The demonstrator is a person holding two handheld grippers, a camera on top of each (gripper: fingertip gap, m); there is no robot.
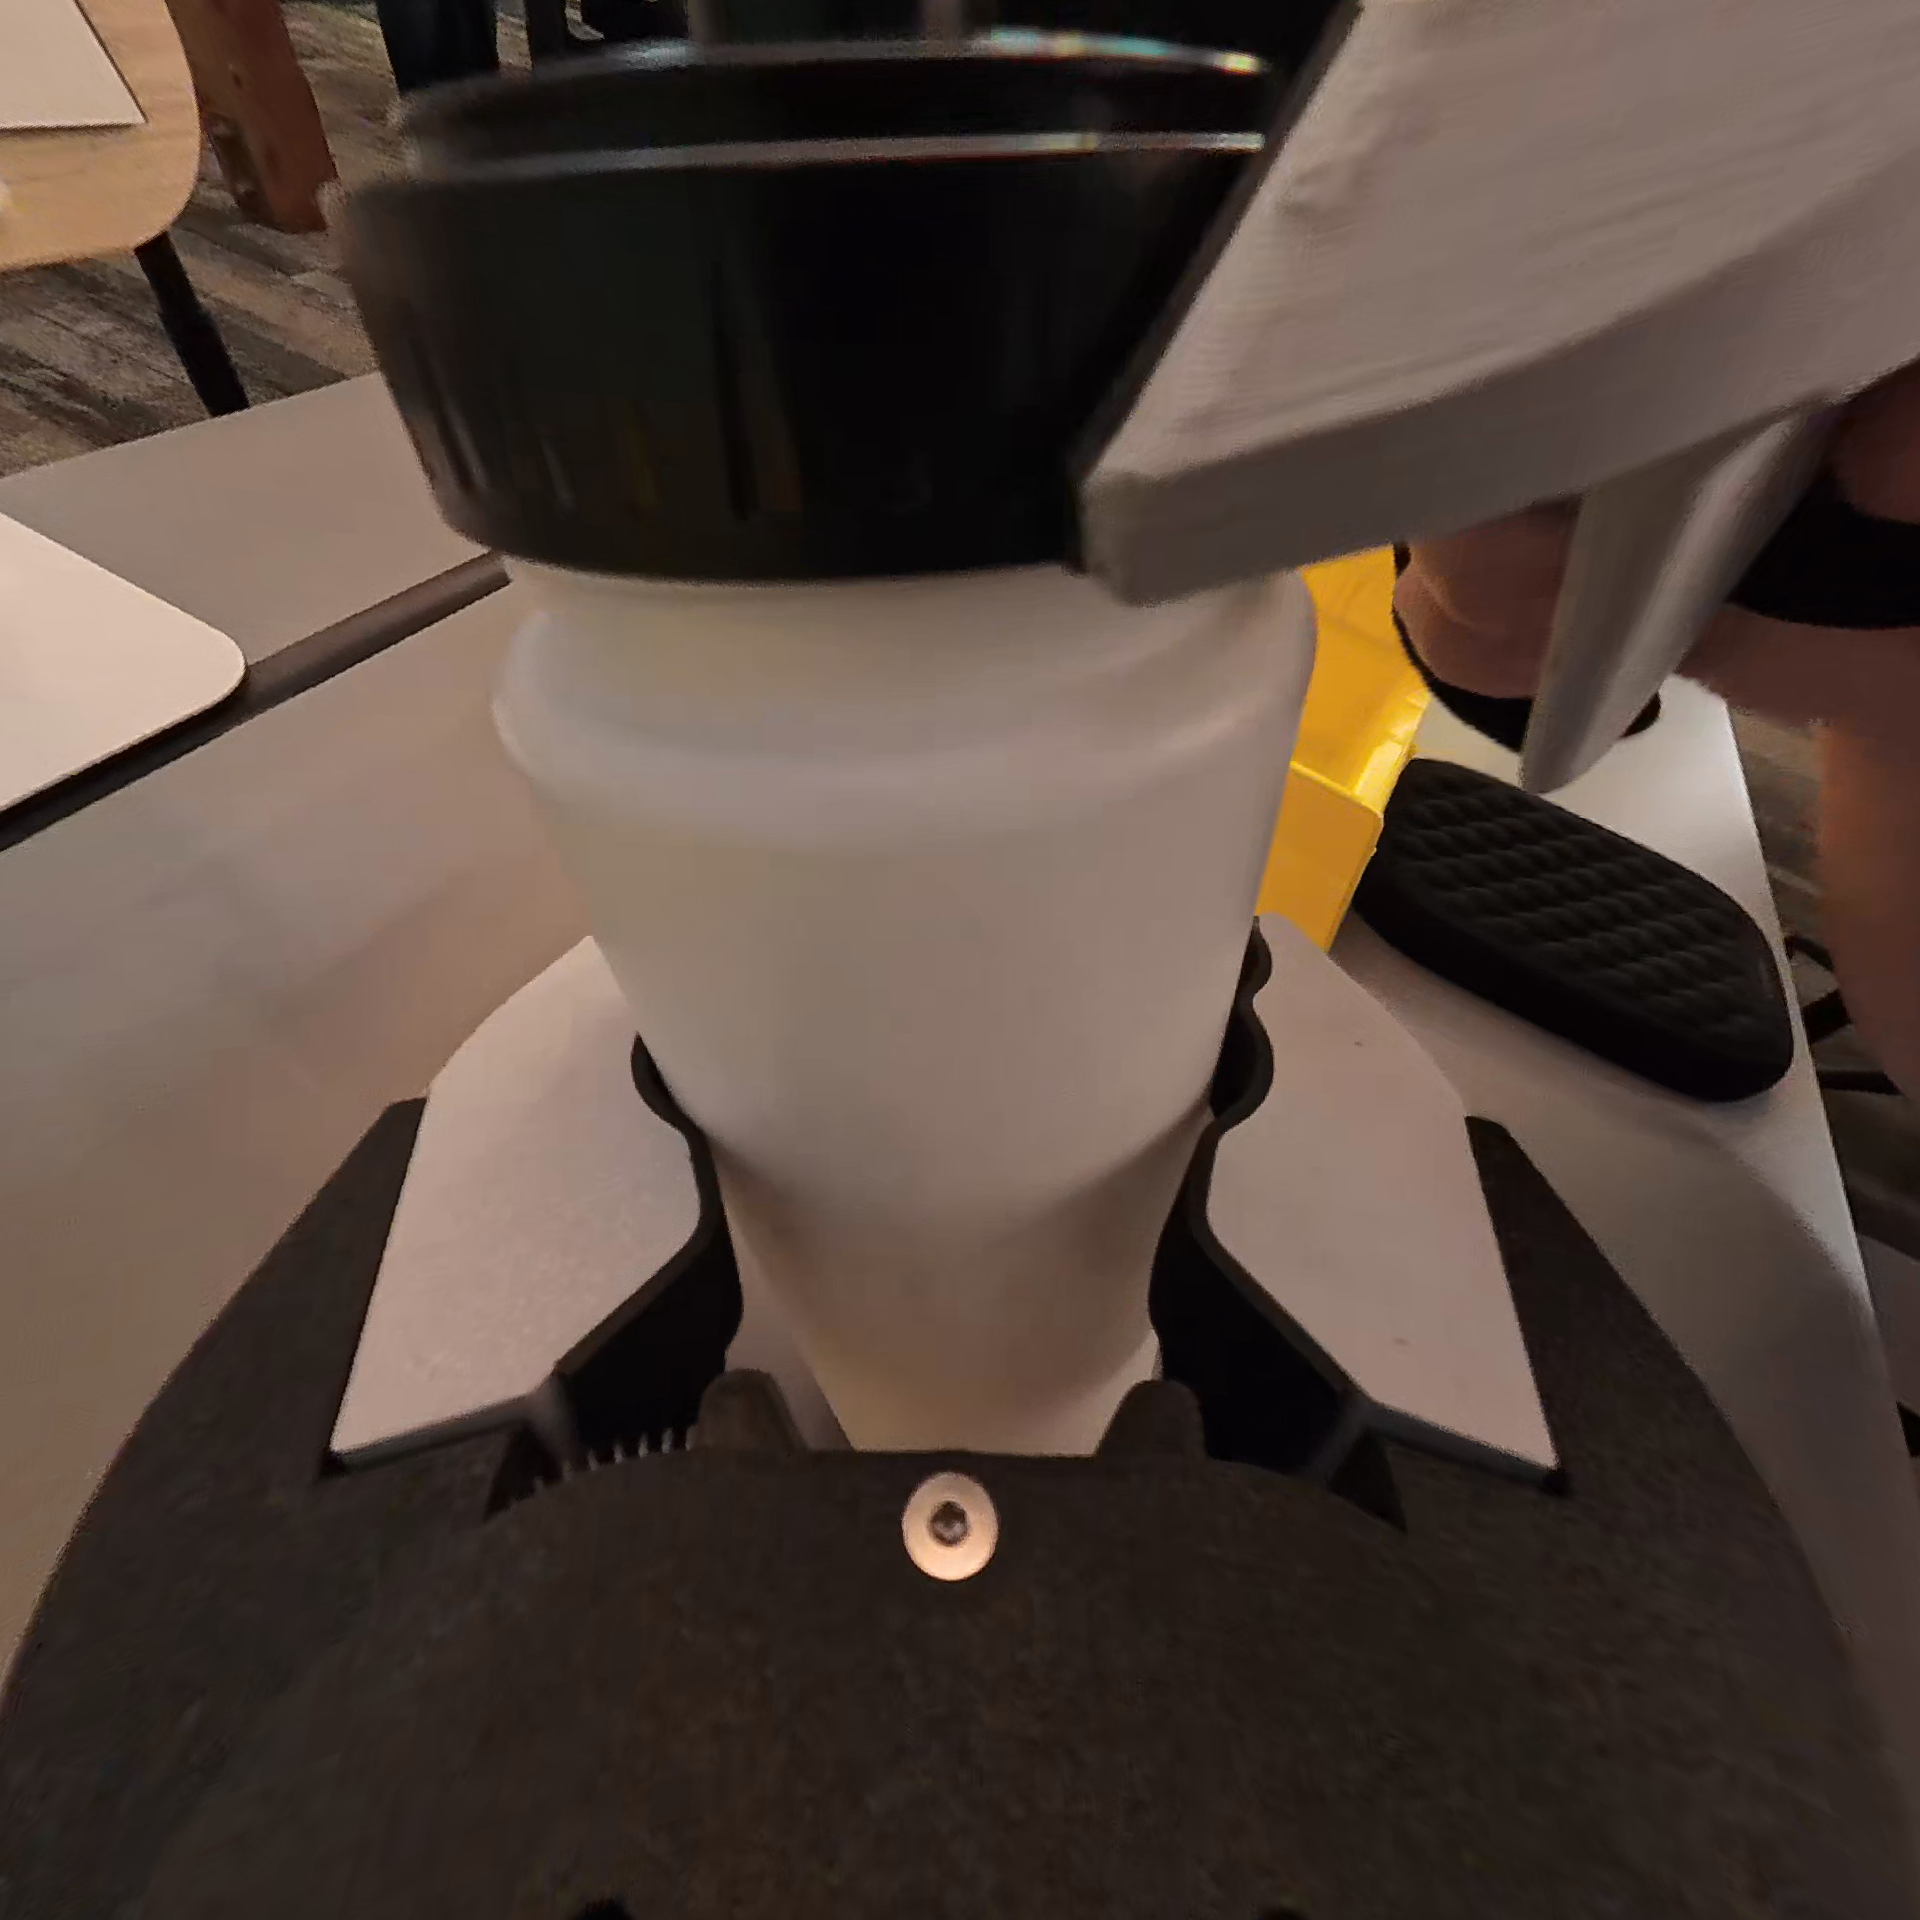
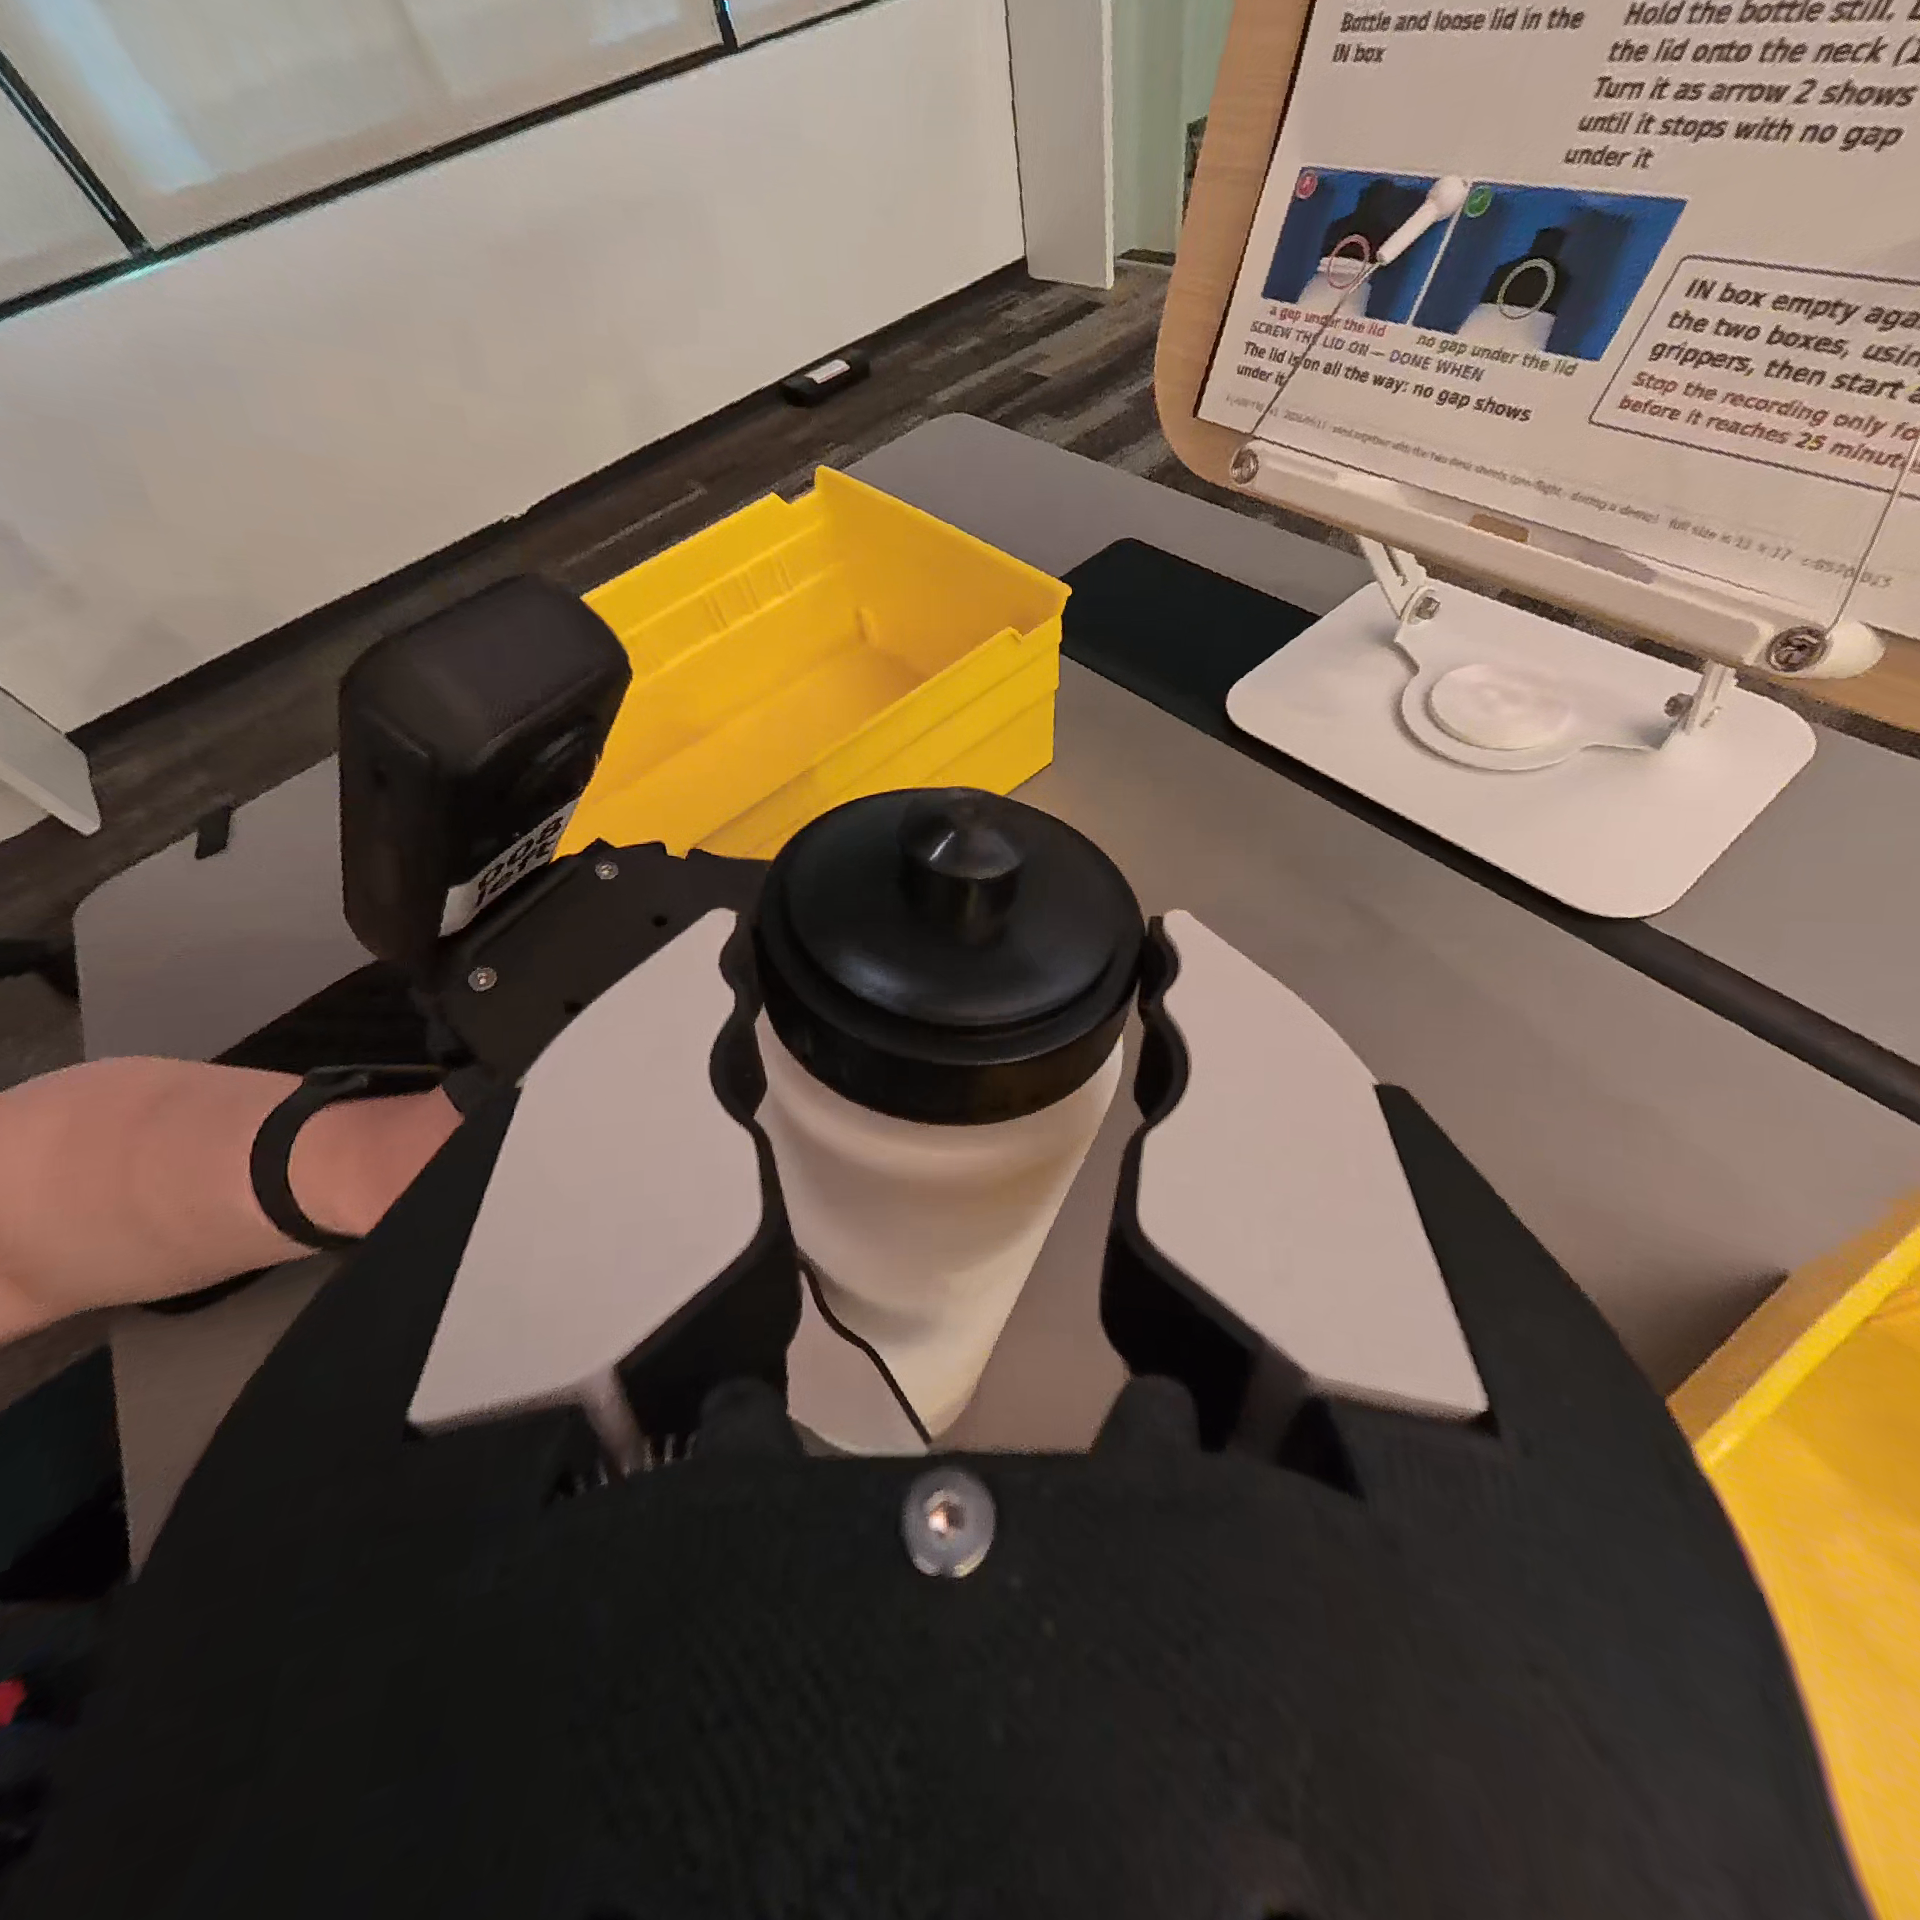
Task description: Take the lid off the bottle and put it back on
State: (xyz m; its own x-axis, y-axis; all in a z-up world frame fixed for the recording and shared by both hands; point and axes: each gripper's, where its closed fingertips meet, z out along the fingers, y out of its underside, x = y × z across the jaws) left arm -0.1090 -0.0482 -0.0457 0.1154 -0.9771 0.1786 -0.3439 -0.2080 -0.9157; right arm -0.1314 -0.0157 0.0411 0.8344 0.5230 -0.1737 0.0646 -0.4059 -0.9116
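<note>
Here, the white plastic bottle point(image 1: 914, 935) is pinched around its body by the left hand-held gripper point(image 1: 945, 1049), upright above the grey counter point(image 1: 260, 935). Its round black screw lid point(image 2: 945, 966) is clasped between the fingers of the right hand-held gripper point(image 2: 940, 997). An empty yellow plastic bin point(image 2: 831, 665) is seen at 11 o'clock.

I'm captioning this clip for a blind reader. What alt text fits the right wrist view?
A white bottle with a black lid stands upright on a grey table, the right gripper closed on the lid. The left gripper, held by a hand, grips the bottle body. An empty yellow box and a document stand sit behind.
</note>
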